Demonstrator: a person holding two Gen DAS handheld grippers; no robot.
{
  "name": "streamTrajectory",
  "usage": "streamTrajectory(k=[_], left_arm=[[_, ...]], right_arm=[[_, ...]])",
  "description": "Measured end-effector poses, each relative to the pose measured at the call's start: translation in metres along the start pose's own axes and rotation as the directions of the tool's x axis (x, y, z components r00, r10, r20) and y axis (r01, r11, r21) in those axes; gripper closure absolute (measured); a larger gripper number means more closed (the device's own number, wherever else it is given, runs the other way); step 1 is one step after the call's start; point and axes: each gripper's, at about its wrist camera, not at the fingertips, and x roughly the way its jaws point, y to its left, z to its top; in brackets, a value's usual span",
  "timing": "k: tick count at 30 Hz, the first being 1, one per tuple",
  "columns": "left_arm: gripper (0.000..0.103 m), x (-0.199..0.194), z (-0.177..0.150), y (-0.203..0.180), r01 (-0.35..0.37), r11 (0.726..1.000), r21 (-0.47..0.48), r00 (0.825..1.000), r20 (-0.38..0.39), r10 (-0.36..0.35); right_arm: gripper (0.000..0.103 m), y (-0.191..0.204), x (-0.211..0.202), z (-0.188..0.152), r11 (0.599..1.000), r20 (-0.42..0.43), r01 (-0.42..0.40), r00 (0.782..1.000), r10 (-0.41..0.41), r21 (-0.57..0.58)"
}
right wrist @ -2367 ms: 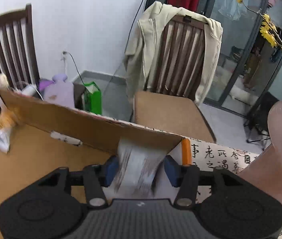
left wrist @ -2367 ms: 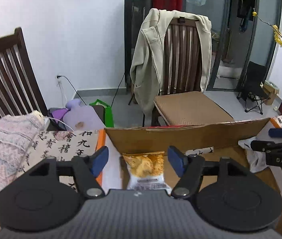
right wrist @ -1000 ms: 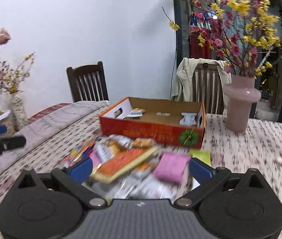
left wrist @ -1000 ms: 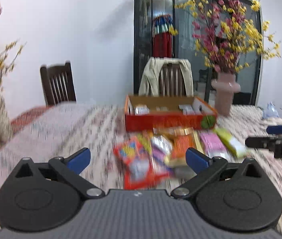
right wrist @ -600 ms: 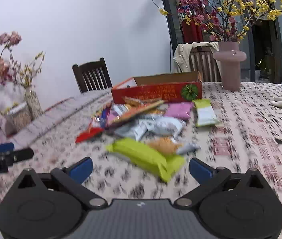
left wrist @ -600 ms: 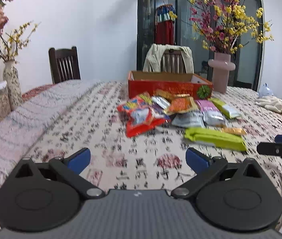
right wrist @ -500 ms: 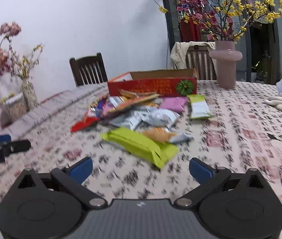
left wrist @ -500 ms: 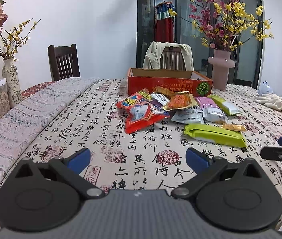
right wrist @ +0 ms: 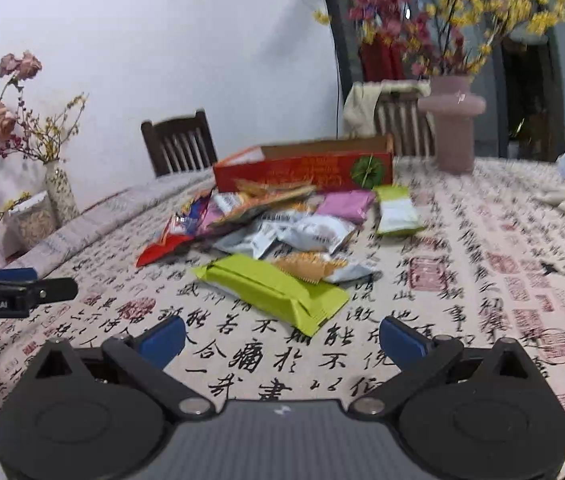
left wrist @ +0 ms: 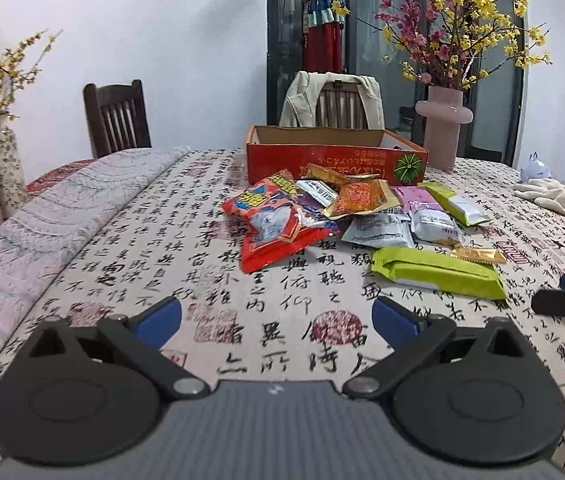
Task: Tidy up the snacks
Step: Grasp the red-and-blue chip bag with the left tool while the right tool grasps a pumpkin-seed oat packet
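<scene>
On the calligraphy tablecloth (left wrist: 274,304) the green packet (left wrist: 436,270) lies crosswise — both tongs (left wrist: 276,316) (right wrist: 282,338) spread apart, empty.

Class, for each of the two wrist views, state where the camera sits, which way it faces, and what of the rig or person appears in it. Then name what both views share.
Left wrist view: sits on the left hand-held gripper, low over the table's near edge, facing the snack pile and red box; the right hand-held gripper's tip shows at right.
Right wrist view: sits on the right hand-held gripper, facing the same pile from further right; the left hand-held gripper shows at left.
Shared: the long green packet, box, pink vase.
</scene>
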Motion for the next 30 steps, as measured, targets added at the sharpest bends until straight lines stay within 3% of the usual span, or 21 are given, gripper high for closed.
streamTrajectory(k=[5,11,16,20,22,23,29,30], left_arm=[[0.000,0.023,0.014,-0.002,0.039,0.999,0.006,0.999,-0.013,-0.039],[0.000,0.058,0.035,-0.002,0.099,0.995,-0.012,0.994,-0.038,-0.100],[0.000,0.087,0.053,0.003,0.104,0.994,-0.033,0.992,-0.074,-0.106],[0.000,0.112,0.070,0.009,0.106,0.992,-0.063,0.990,-0.091,-0.112],[0.000,0.126,0.078,0.011,0.093,0.993,-0.067,0.990,-0.096,-0.099],[0.000,0.133,0.081,0.012,0.090,0.993,-0.072,0.990,-0.101,-0.097],[0.005,0.175,0.088,0.027,0.094,0.973,-0.212,0.972,-0.190,-0.136],[0.013,0.179,0.086,0.030,0.087,0.969,-0.233,0.970,-0.202,-0.135]], right_arm=[[0.001,-0.018,0.022,0.025,0.990,-0.038,0.028,0.999,-0.023,0.136],[0.012,-0.026,0.068,0.053,0.981,-0.081,0.086,0.994,-0.073,0.176],[0.016,-0.036,0.112,0.063,0.958,-0.135,0.096,0.989,-0.061,0.269],[0.027,-0.026,0.130,0.067,0.977,-0.147,0.163,0.979,-0.143,0.137],[0.047,-0.024,0.132,0.067,0.977,-0.152,0.204,0.970,-0.192,0.065],[0.050,-0.025,0.132,0.067,0.976,-0.153,0.217,0.966,-0.209,0.035],[0.051,-0.038,0.119,0.061,0.966,-0.164,0.253,0.952,-0.257,-0.045],[0.051,-0.039,0.117,0.061,0.967,-0.164,0.250,0.953,-0.255,-0.047]])
